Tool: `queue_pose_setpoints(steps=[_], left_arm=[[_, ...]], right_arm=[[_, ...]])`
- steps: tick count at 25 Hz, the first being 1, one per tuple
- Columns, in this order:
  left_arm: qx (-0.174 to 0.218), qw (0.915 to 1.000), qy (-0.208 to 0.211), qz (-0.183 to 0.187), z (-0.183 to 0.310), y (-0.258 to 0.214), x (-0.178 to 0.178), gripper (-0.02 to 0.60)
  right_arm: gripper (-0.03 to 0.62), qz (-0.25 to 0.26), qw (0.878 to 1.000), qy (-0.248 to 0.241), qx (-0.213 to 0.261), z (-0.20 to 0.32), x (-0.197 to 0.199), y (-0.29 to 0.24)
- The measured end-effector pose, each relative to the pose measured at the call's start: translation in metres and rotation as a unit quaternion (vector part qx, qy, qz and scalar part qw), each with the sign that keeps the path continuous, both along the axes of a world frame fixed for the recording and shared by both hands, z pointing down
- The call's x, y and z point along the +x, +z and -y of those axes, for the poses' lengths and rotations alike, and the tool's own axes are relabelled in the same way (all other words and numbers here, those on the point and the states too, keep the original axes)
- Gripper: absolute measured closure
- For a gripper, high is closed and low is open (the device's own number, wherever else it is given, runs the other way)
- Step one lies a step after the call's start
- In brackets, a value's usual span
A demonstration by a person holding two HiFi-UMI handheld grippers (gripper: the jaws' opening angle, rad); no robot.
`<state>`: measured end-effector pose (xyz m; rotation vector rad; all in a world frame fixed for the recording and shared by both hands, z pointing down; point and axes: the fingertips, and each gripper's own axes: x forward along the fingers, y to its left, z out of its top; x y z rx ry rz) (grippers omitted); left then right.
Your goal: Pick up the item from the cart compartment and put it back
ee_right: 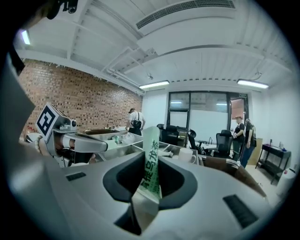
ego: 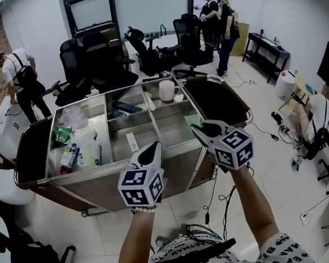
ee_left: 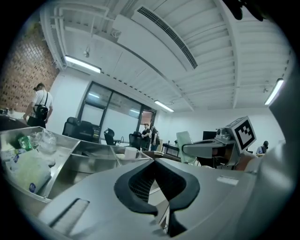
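A steel cart [ego: 171, 149] with several open compartments stands in front of me. My right gripper [ego: 199, 130] hangs over the cart's right compartment, shut on a slim green-and-white sachet [ee_right: 151, 140] that stands upright between the jaws; its pale green end [ego: 191, 121] shows past the tips. My left gripper [ego: 154, 148] is at the cart's near rim by the middle compartment, jaws shut with nothing between them [ee_left: 153, 160]. A small white item [ego: 132, 141] lies in the middle compartment.
The left compartment holds plastic bags and packets [ego: 78, 147]. A white mug [ego: 167, 90] and a dark object [ego: 126, 107] sit in the back sections. Black office chairs [ego: 99, 59] and people stand beyond. A white stool [ego: 1, 186] is on the left, and cables [ego: 213, 206] lie on the floor.
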<state>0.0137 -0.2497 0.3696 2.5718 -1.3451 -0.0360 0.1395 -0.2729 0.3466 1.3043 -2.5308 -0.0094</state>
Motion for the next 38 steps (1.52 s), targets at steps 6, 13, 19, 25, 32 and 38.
queue_pose_setpoints(steps=[6,13,19,25,32,38], left_arm=[[0.004,0.9998,-0.018,-0.001,0.024,-0.006,-0.004,0.581],[-0.002,0.9996,-0.029,0.005,0.053,-0.006,-0.007,0.581],[-0.036,0.9984,-0.043,0.004,0.071,-0.005,-0.016,0.581],[-0.054,0.9971,-0.054,0.002,0.082,0.001,-0.027,0.581],[-0.075,0.9955,-0.057,0.002,0.079,0.021,-0.035,0.581],[-0.086,0.9945,-0.059,-0.007,0.070,0.032,-0.037,0.581]], right_arm=[[0.511,-0.054,0.998,-0.023,-0.004,0.052,0.004,-0.004],[0.511,-0.135,0.988,-0.062,-0.051,0.111,-0.012,0.022],[0.508,-0.237,0.951,-0.107,-0.166,0.131,-0.019,0.085],[0.507,-0.330,0.899,-0.139,-0.252,0.138,-0.020,0.141],[0.424,-0.429,0.830,-0.175,-0.311,0.134,-0.018,0.197],[0.359,-0.466,0.797,-0.193,-0.331,0.130,-0.013,0.217]])
